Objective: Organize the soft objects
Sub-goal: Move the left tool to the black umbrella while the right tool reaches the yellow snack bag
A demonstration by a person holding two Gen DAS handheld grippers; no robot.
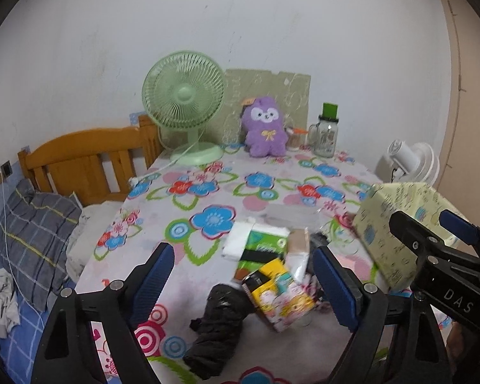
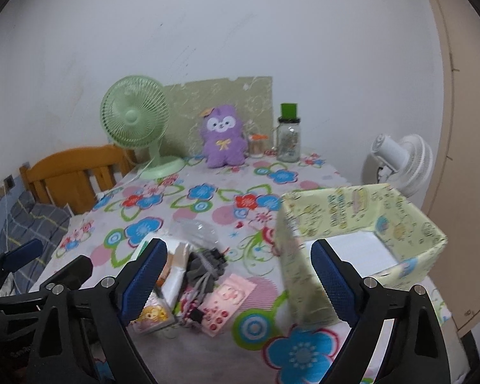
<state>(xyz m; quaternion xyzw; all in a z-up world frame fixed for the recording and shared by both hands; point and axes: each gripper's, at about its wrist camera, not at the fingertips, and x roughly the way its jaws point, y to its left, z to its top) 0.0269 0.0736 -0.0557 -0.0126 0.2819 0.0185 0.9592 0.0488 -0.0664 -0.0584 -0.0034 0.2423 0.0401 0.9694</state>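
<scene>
Table (image 2: 227, 198) in flowered cloth, green fan (image 1: 184, 96) at back — white wall (image 1: 272, 25).

Open box (image 2: 361, 224) beside soft clutter (image 2: 201, 272)

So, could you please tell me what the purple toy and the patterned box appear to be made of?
The purple plush toy looks like fuzzy, matte pile fabric, going by its soft, blurred outline. The pale yellow box seems to be stiff card or board under printed paper or fabric: flat walls, sharp corners, a plain white inside.
</scene>
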